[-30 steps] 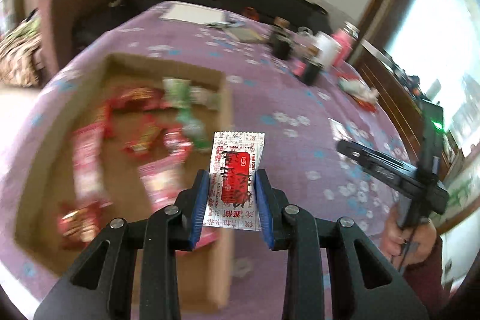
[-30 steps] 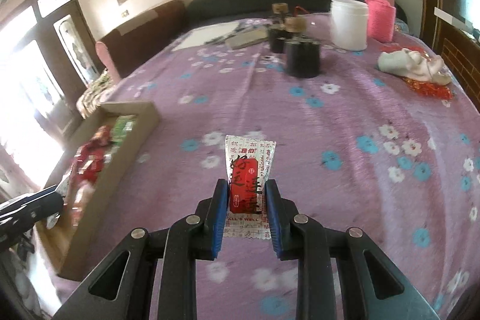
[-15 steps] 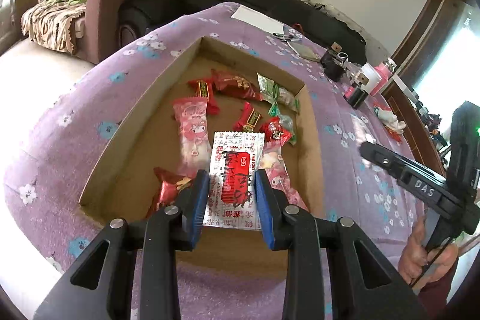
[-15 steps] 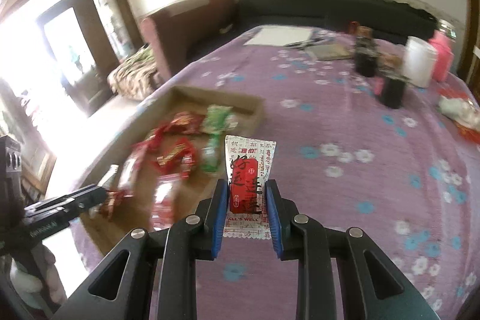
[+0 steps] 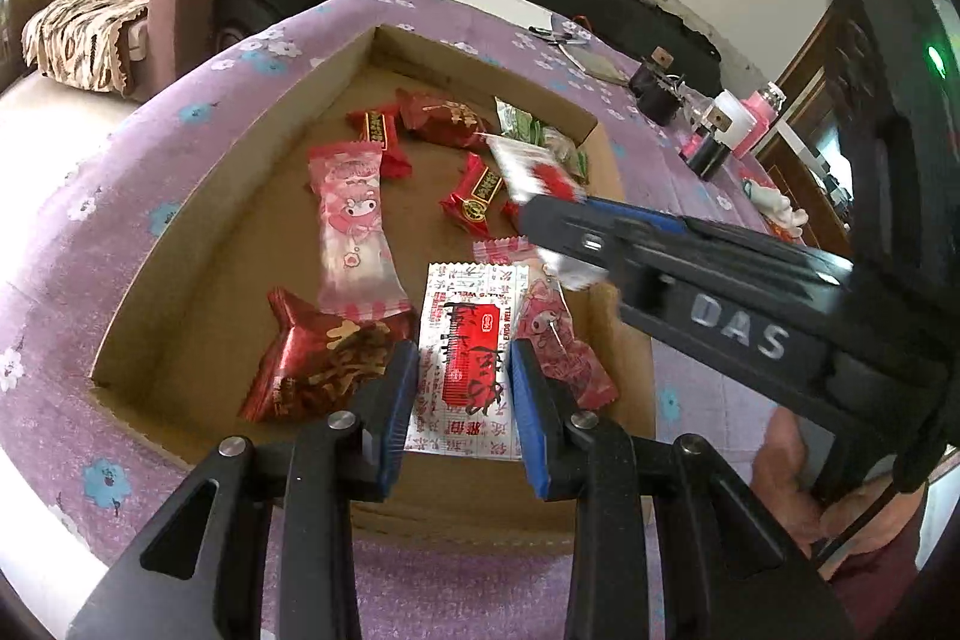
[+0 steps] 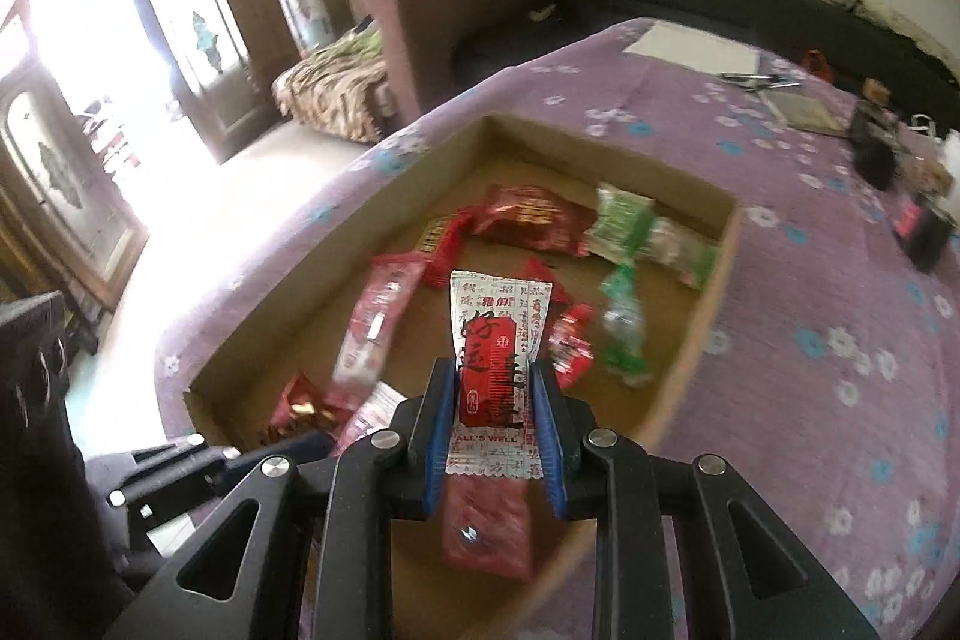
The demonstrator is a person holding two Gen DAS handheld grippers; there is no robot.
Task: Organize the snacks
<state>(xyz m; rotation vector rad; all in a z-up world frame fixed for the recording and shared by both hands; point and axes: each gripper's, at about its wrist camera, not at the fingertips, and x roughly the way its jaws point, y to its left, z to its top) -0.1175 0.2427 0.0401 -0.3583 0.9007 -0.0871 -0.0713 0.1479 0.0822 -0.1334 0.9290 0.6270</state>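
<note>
**Two sachets carried over the box, release is next**

The left tool (image 5: 462,400) is clamped on a white-and-red sachet (image 5: 471,358) and hangs over the near edge of the cardboard box (image 5: 198,232). The right tool (image 6: 495,412) is clamped on a second sachet (image 6: 495,340) of the same kind, also above the box. Other snacks lie inside, from 9 to 1 o'clock of the left sachet. I judge this the delivery step; next each tool should lower a little and part its jaws over a free place on the box floor.
</note>
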